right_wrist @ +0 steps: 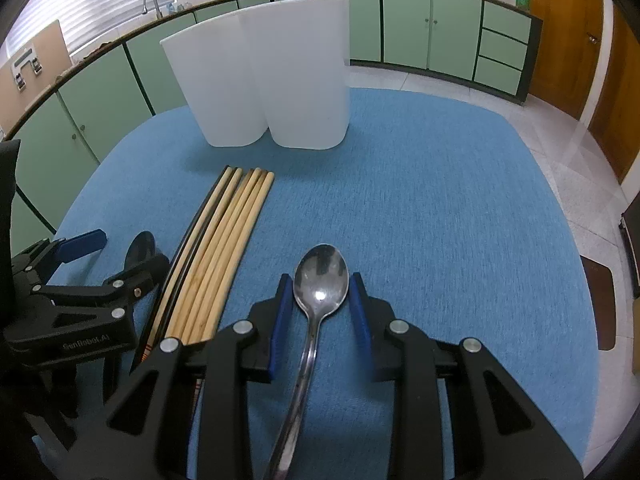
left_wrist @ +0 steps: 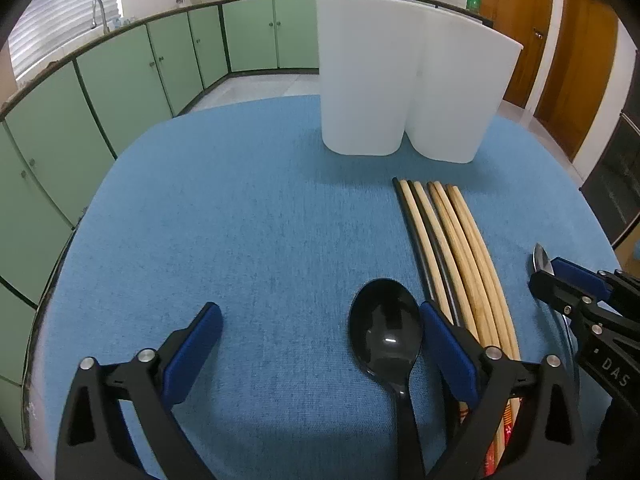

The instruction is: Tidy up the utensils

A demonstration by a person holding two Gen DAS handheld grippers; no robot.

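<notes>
A black spoon [left_wrist: 386,328] lies on the blue tablecloth [left_wrist: 240,220], bowl up, between the fingers of my left gripper [left_wrist: 320,316]. That gripper is wide open, and the spoon lies close to its right pad [left_wrist: 444,344]. Several wooden and black chopsticks [left_wrist: 452,248] lie side by side just right of it. My right gripper [right_wrist: 320,292] is shut on the bowl of a metal spoon [right_wrist: 320,276], whose handle runs back between the fingers. In the right wrist view the left gripper [right_wrist: 120,252] is at the left, over the black spoon [right_wrist: 140,246]. Two white containers [left_wrist: 368,80] [right_wrist: 308,72] stand upright behind the chopsticks [right_wrist: 216,248].
Green cabinets [left_wrist: 120,80] under a counter with a sink tap [left_wrist: 98,12] curve round the room behind the table. Wooden doors [left_wrist: 576,60] are at the right. The cloth right of the metal spoon [right_wrist: 460,220] is bare, with tiled floor [right_wrist: 568,152] beyond the table edge.
</notes>
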